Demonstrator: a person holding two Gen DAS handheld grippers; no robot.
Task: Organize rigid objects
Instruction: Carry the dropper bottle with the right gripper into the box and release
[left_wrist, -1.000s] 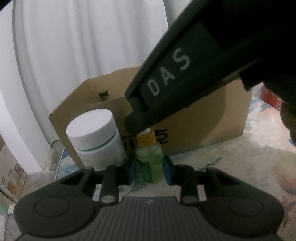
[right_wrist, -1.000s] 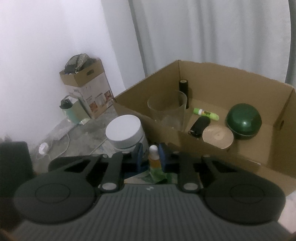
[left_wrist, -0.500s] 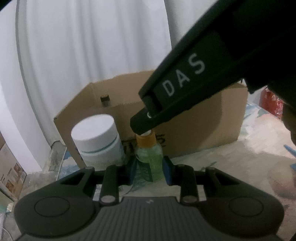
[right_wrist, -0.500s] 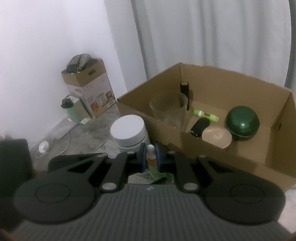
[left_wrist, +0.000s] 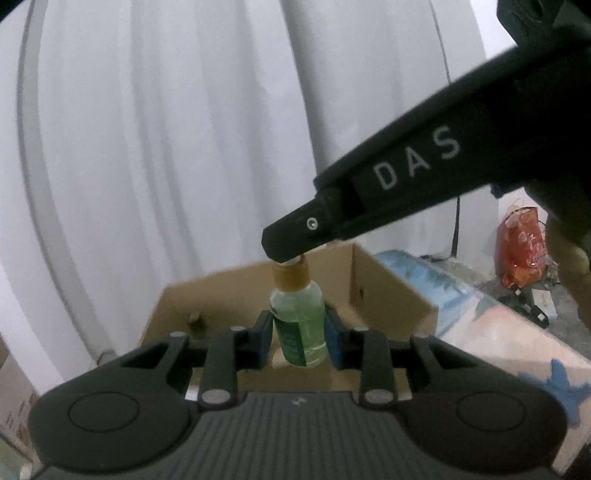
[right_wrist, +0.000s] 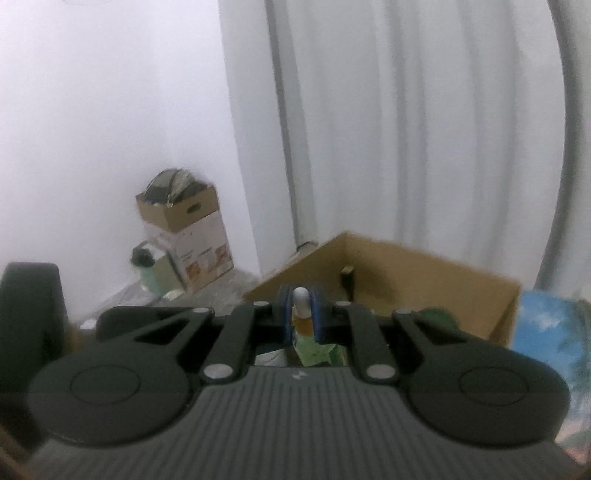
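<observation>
A small green dropper bottle (left_wrist: 300, 328) with an orange collar and white tip hangs in the air over the open cardboard box (left_wrist: 384, 284). My left gripper (left_wrist: 297, 338) is shut on its body. My right gripper (right_wrist: 301, 310) is shut on its white tip (right_wrist: 300, 294); from the left wrist view its black finger (left_wrist: 295, 236) comes down from the upper right onto the bottle's top. The box also shows in the right wrist view (right_wrist: 417, 273), behind the fingers. Its contents are mostly hidden.
White curtains hang behind the box. A smaller cardboard box (right_wrist: 184, 229) and a teal jug (right_wrist: 146, 269) stand by the wall at left. A red bag (left_wrist: 522, 247) and cables lie on the patterned floor cloth (left_wrist: 498, 325) at right.
The right gripper closed on the bottle's tip. Both grippers lifted the bottle off the floor to above the box. The white jar has dropped out of view.
</observation>
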